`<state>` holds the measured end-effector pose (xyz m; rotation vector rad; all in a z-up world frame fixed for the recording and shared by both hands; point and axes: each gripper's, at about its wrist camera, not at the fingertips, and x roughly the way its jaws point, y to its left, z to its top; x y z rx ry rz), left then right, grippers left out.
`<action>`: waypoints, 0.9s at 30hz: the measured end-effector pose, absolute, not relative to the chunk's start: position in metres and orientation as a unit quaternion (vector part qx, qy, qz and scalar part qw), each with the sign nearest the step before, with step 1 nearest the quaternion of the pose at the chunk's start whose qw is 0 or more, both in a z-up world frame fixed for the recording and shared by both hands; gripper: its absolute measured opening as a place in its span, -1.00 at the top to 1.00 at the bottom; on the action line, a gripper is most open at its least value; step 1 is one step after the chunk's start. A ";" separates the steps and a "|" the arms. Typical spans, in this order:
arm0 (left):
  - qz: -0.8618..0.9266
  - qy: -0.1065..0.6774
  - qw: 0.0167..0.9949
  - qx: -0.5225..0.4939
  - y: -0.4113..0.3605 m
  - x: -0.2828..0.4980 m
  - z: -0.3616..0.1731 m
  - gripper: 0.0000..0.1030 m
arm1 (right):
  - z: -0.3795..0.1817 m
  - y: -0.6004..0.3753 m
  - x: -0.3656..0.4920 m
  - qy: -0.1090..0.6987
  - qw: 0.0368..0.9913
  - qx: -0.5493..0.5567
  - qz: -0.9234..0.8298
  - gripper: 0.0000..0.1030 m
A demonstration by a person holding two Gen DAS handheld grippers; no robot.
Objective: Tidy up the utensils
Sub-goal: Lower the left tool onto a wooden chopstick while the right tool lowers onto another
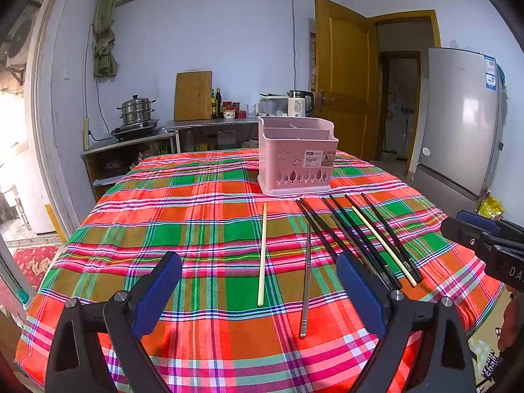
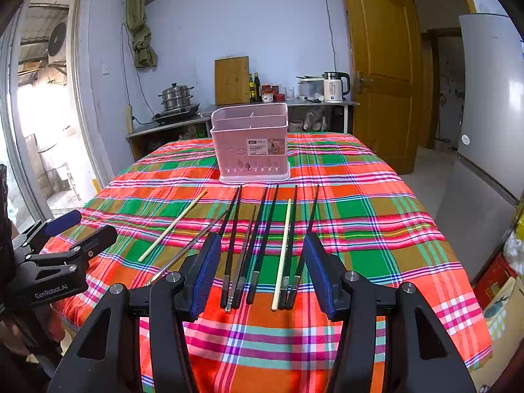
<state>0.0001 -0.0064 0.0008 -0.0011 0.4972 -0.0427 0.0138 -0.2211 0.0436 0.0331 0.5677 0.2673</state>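
A pink utensil basket [image 2: 250,144] stands toward the far side of the worktop [image 2: 376,229], whose plaid cloth is red, green and orange; its sticker reads "BASKET". Before it lie black chopsticks [image 2: 262,239] in a loose row, a pale chopstick [image 2: 282,255] among them, another pale chopstick [image 1: 262,252] apart to the left, and a metal chopstick [image 1: 306,281] between. The left hand-held gripper [image 1: 258,298] hovers spread wide, empty, and so does the right hand-held gripper [image 2: 262,271]. The left one's body reads "GenRobot.AI". Behind are a steamer pot [image 2: 176,96], cutting board [image 2: 232,80], kettle [image 2: 335,86] and fridge [image 1: 458,121].
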 end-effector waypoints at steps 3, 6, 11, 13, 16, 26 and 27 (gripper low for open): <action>-0.024 0.250 0.968 0.000 -0.007 0.003 -0.001 -0.87 | 0.042 -0.219 0.014 0.281 0.950 0.017 0.133 -0.03; -0.026 0.258 0.966 0.000 -0.007 0.009 -0.003 -0.87 | 0.040 -0.219 0.016 0.285 0.949 0.018 0.135 -0.03; -0.033 0.276 0.961 0.013 -0.009 0.028 -0.009 -0.87 | 0.037 -0.220 0.028 0.298 0.944 0.024 0.139 -0.03; -0.035 0.286 0.957 0.023 -0.010 0.040 -0.012 -0.87 | 0.036 -0.220 0.035 0.304 0.942 0.024 0.140 -0.03; -0.040 0.303 0.952 0.022 -0.007 0.058 -0.017 -0.87 | 0.034 -0.222 0.049 0.313 0.939 0.024 0.139 -0.03; -0.052 0.354 0.934 0.001 0.009 0.127 -0.025 -0.69 | 0.025 -0.236 0.114 0.348 0.928 0.030 0.126 -0.03; -0.050 0.361 0.931 0.001 0.010 0.136 -0.027 -0.69 | 0.024 -0.238 0.120 0.351 0.928 0.031 0.124 -0.03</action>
